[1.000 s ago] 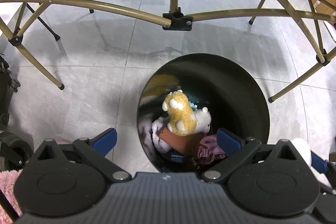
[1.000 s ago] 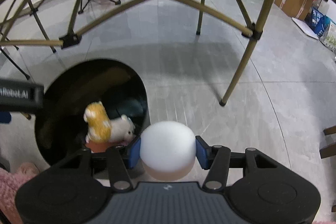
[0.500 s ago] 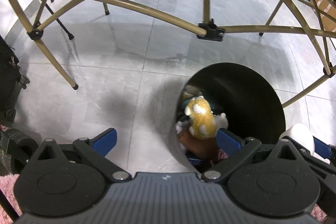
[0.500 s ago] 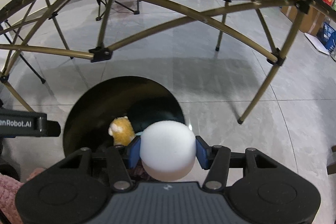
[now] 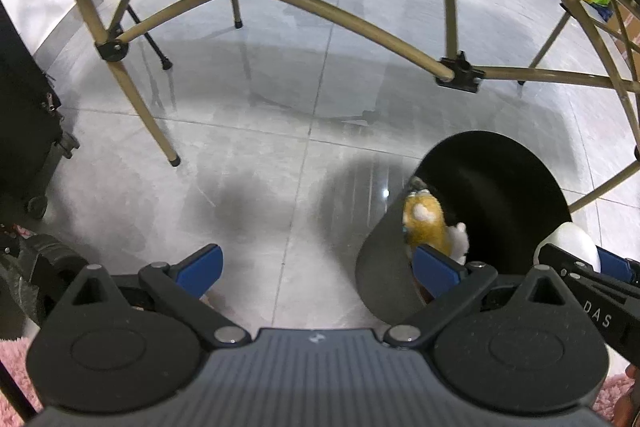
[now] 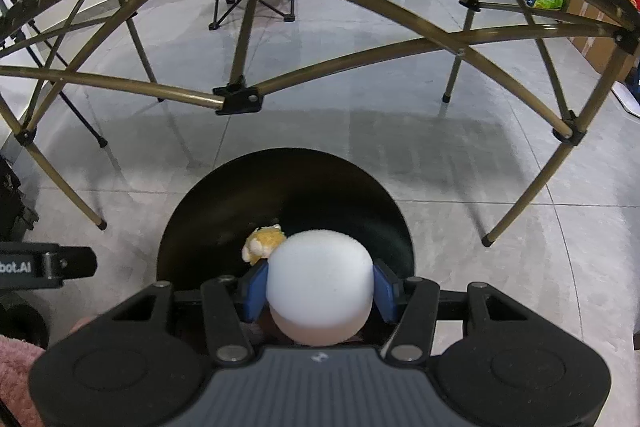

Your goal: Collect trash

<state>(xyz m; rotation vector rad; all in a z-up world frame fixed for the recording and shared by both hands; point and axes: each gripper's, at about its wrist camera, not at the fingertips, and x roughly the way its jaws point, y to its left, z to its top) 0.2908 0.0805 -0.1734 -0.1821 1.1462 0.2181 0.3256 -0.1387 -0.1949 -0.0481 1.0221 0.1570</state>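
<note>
Right gripper [image 6: 318,285] is clamped on a white foam ball [image 6: 319,279], one blue pad flat on each side, the ball bulging out past the pads toward the camera. Directly beyond and below it is the open mouth of the black bin [image 6: 224,187]. From the right wrist view the ball sits over the near half of the opening, roughly centred left to right.

Already in the bin: a yellow-and-white plush toy [image 6: 264,243], lying against the near-left wall. Other contents are dark and I cannot make them out.

Left gripper [image 5: 316,269] is empty, jaws wide apart, hanging over bare tile floor [image 5: 248,155] to the left of the bin. From its view the right gripper [image 5: 576,259] and ball [image 5: 576,239] show at the bin's near-right rim.

Step in hand, as I judge it: drop the ball in.

- Carry the ball a little farther over the opening before letting go. It is round and light and will likely bounce or roll off if it clips the rim.
- Let go low, near the mouth, not from height.
- Open the pads fully and evenly; foam may cling to one pad and swing sideways.
- The plush leaves room on the far-right side; aim there.
- Mind the bronze frame [image 6: 236,95] of folding legs overhead and beyond the bin when lifting away.
- Keep the left gripper clear to the left so the two do not knock.
</note>
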